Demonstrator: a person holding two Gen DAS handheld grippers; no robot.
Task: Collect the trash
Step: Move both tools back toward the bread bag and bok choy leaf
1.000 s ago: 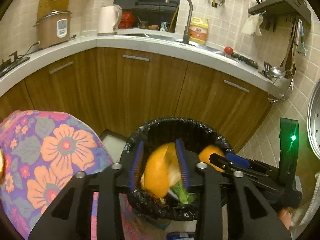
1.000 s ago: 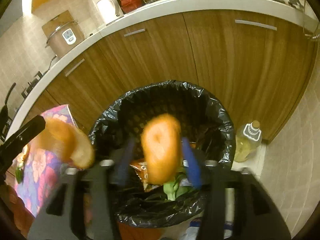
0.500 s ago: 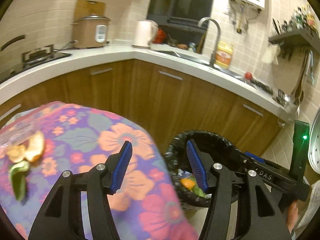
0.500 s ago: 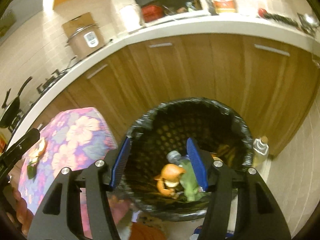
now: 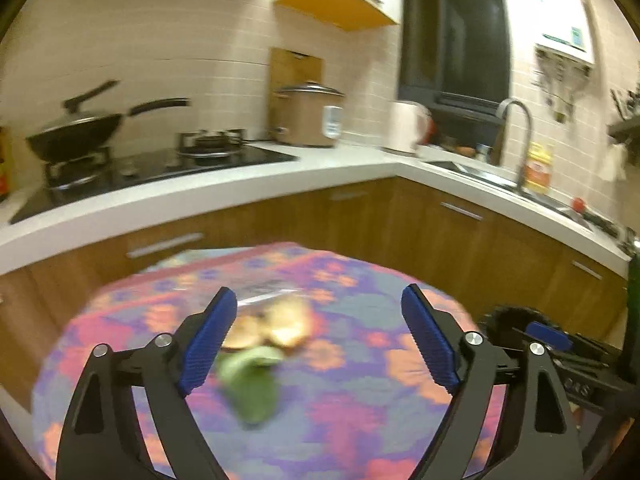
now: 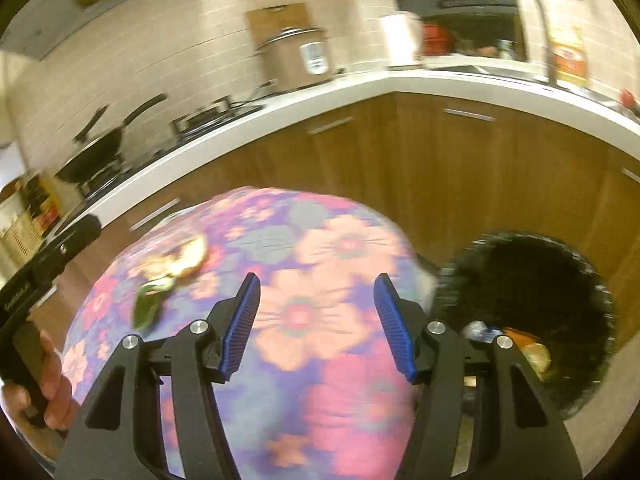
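Orange peel pieces (image 5: 280, 322) and a green leaf scrap (image 5: 254, 386) lie on the round table with a flowered cloth (image 5: 360, 420); they also show in the right wrist view, peel (image 6: 186, 256) and leaf (image 6: 150, 302). My left gripper (image 5: 318, 338) is open and empty above the table, the scraps just ahead of its left finger. My right gripper (image 6: 318, 326) is open and empty over the cloth (image 6: 320, 380). The black-lined trash bin (image 6: 532, 280) stands right of the table with peel (image 6: 528, 350) inside.
A white counter (image 5: 280, 184) with wooden cabinets curves around behind the table. On it are a stove with a wok (image 5: 76, 132), a rice cooker (image 5: 308, 118), a kettle (image 5: 408, 126) and a sink tap (image 5: 518, 136). My hand holding the left gripper (image 6: 44, 372) shows at the left.
Both grippers let orange peel fall into the bin, opened, and swung left from the bin to over the table. The scraps on the cloth are now closer.
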